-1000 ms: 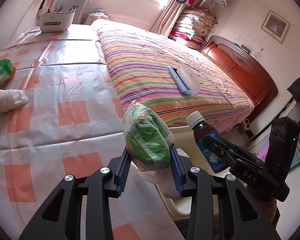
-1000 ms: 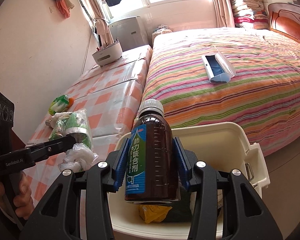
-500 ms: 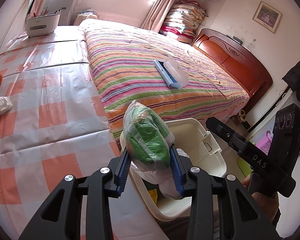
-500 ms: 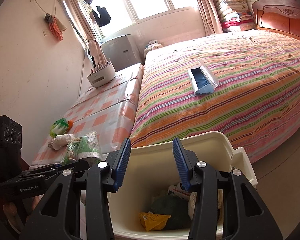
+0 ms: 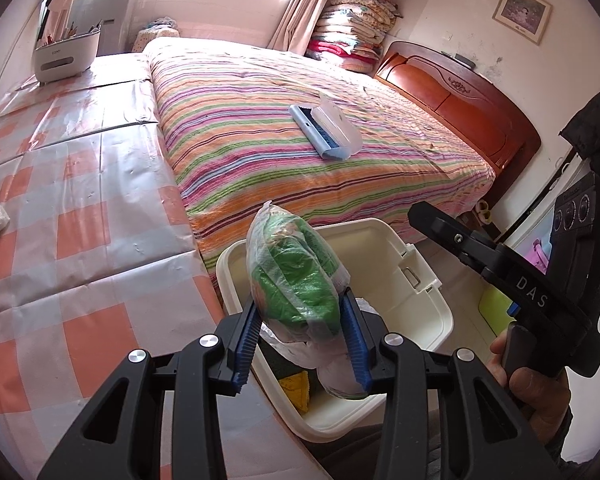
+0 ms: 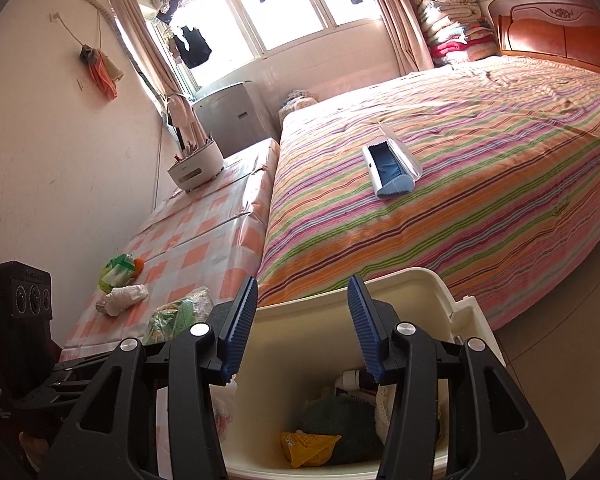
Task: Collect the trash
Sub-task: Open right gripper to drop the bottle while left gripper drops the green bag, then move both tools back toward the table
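Observation:
My left gripper (image 5: 300, 340) is shut on a clear plastic bag of green trash (image 5: 296, 276) and holds it over the near corner of the cream bin (image 5: 420, 268). My right gripper (image 6: 302, 328) is open and empty above the same bin (image 6: 440, 292). Inside the bin lie a brown bottle (image 6: 356, 380), a yellow wrapper (image 6: 308, 442) and a dark green lump (image 6: 340, 420). The held bag also shows in the right wrist view (image 6: 180, 312). A white crumpled bag (image 6: 122, 298) and a green packet (image 6: 118, 272) lie on the checked table.
The orange-and-white checked tablecloth (image 5: 72, 208) covers the table on the left. A striped bed (image 5: 300, 120) lies behind the bin, with a blue-and-clear case (image 5: 326, 132) on it. A white holder (image 5: 66, 56) stands at the table's far end.
My right gripper opened and dropped the brown bottle into the bin. My left gripper carried the green bag from over the table edge to over the bin.

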Action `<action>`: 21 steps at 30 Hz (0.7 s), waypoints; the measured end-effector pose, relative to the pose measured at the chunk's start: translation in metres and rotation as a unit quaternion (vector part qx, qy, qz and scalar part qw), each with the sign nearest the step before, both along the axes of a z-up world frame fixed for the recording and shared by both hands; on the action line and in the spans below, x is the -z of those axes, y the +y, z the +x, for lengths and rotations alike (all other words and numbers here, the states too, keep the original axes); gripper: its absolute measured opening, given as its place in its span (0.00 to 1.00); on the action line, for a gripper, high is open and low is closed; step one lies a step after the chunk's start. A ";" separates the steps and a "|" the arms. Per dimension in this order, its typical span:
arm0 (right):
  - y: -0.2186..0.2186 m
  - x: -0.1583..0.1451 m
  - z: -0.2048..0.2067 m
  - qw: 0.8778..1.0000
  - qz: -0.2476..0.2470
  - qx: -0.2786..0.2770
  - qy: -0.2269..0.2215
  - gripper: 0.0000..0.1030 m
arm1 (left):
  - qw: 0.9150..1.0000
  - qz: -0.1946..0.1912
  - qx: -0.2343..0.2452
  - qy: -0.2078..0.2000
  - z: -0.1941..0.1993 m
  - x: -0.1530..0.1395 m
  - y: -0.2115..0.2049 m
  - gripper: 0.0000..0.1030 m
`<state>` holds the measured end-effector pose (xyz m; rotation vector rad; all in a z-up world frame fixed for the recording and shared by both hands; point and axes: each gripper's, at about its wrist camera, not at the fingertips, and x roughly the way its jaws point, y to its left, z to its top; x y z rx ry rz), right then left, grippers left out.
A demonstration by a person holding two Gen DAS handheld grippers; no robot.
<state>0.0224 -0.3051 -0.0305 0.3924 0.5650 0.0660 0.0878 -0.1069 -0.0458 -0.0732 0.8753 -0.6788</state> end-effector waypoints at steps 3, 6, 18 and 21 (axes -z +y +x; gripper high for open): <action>0.000 0.000 0.000 1.000 0.002 0.001 0.001 0.48 | 1.000 0.007 0.002 -0.005 -0.002 0.000 -0.002 0.38; 0.000 0.001 -0.001 1.000 0.001 0.003 0.001 0.48 | 1.000 0.014 0.004 -0.012 -0.005 -0.001 -0.005 0.40; 0.003 0.002 0.000 1.000 0.008 -0.001 0.001 0.51 | 0.999 0.008 -0.022 -0.042 -0.009 -0.017 0.010 0.68; 0.009 0.002 0.002 1.000 0.005 -0.007 0.001 0.52 | 0.999 0.005 -0.031 -0.039 -0.006 -0.017 0.018 0.68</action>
